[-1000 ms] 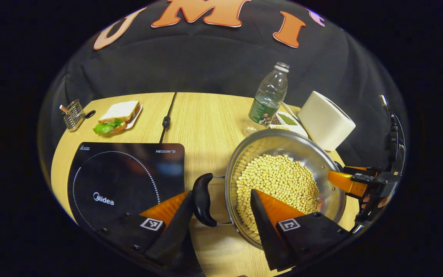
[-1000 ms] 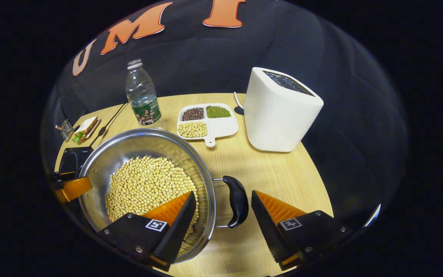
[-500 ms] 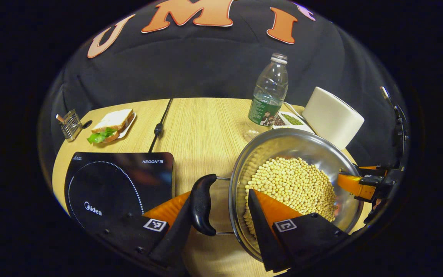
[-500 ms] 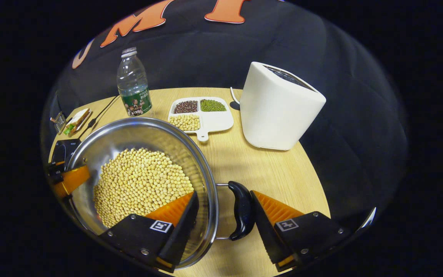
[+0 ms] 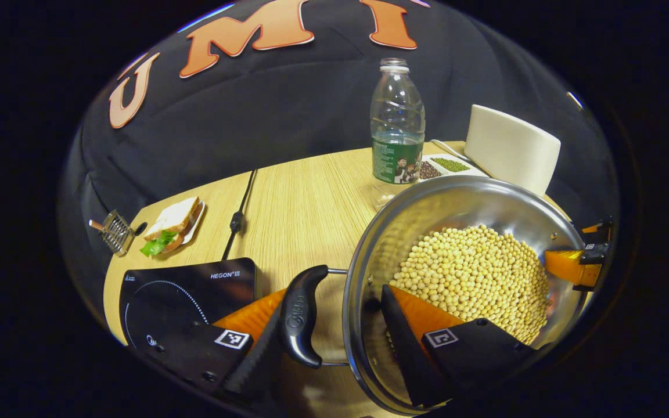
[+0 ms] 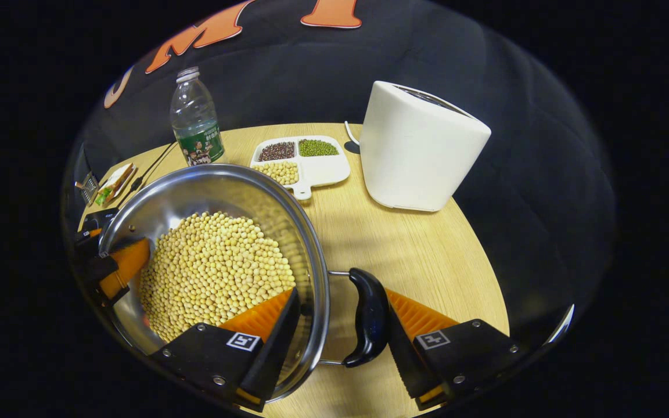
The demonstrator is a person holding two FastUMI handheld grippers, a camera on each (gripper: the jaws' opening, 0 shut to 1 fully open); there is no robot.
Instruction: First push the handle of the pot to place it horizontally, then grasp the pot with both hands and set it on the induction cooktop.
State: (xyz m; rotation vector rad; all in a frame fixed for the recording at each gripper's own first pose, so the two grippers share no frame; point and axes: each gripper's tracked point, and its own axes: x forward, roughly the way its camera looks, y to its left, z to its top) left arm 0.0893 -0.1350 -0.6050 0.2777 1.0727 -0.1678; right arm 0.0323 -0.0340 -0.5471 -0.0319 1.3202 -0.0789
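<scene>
- The left gripper (image 5: 334, 325) reaches forward over the near left side of a steel pot (image 5: 456, 203). One of its fingers (image 5: 253, 316) lies outside the pot's black left handle (image 5: 301, 316) and touches it; the other is inside the bowl against the wall. So the fingers straddle handle and rim together, partly closed, pressing on both.
- The right gripper (image 6: 337, 325) does the same on the pot's opposite side. One of its fingers (image 6: 416, 316) touches the outside of the black right handle (image 6: 369, 316), the other sits inside the bowl by the soybeans (image 6: 218, 267).
- In the left gripper view the right gripper's finger also shows at the far rim, and in the right gripper view the left gripper's finger shows likewise.
- The pot, filled with pale soybeans, is held between the two grippers. It appears raised off the wooden surface (image 5: 305, 203) and tilted; I cannot tell for certain that its base is clear.
- The black induction cooktop (image 5: 189, 290) lies to the left of the pot, apart from it.
- Compared with one second ago, both grippers have closed from wide open onto the handles, and the pot looks larger and higher against the surface.
- Beyond the pot stand a clear plastic bottle (image 5: 397, 128), a divided white tray of beans (image 6: 305, 159) and a white container (image 6: 421, 151).
- A sandwich on a plate (image 5: 172, 223) rests at the far left of the surface.
</scene>
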